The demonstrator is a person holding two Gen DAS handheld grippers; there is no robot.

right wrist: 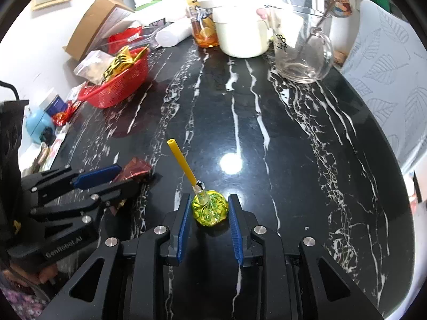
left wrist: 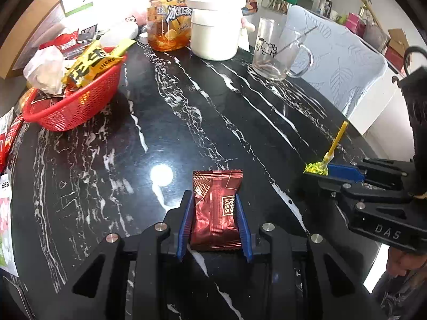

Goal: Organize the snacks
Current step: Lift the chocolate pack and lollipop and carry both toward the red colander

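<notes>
Now mid-pickup near the table's (left wrist: 213, 112) front edge: left gripper (left wrist: 214, 210) pinching a red packet (left wrist: 216, 213), right gripper (right wrist: 210, 213) pinching a lollipop (right wrist: 210, 208). Next, probably lifting both toward the red basket (left wrist: 80, 106) at the far left corner.

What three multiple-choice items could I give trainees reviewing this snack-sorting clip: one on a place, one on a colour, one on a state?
1. Where is the red basket?
A. Far left part of the table
B. On the chair
C. Beside the glass mug

2. What colour is the lollipop stick?
A. White
B. Yellow
C. Green

3. What is the left hand-held gripper doing?
A. Hanging open over bare table
B. Shut on the dark red snack packet
C. Shut on a bottle

Key: 1 A, it sits at the table's left side, far from the mug; 2 B, the stick is plainly yellow; 3 B, both blue pads press the packet's sides.
</notes>
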